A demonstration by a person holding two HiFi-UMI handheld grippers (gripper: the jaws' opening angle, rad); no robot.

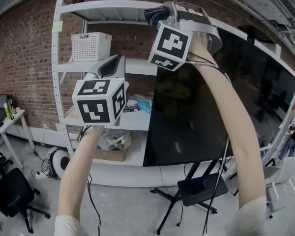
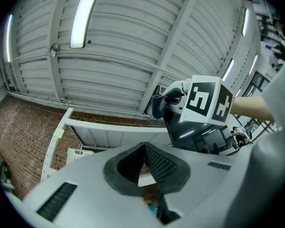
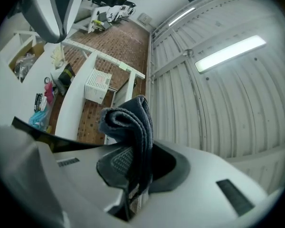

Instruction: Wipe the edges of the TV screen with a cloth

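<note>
Since the cloth (image 3: 133, 122) is the main thing, I'll start there. It's a dark blue-grey folded cloth, clamped between the jaws of my right hand-held gripper (image 3: 132, 161), and a rolled-over loop of it sticks out past the tips. From the head view, that gripper is raised high on an outstretched arm, right by the upper left corner of the TV screen (image 1: 201, 117). The marker cube covers the corner itself, so I can't tell if the cloth is touching the edge.

The screen is big, black and glossy. It sits on a dark stand and is switched off, with just reflections in it.

My left hand-held gripper (image 2: 145, 146) is lower and off to the left of the screen. Its jaws are pressed together at the tips with nothing between them, and it points up toward the ribbed ceiling (image 2: 133, 42).

Behind both is a white shelf rack (image 1: 61, 68) against a brick wall (image 1: 19, 53). There's a white basket (image 1: 91, 45) on an upper shelf and a cardboard box (image 1: 114, 149) lower down. An office chair (image 1: 12, 193) sits on the floor at far left.
</note>
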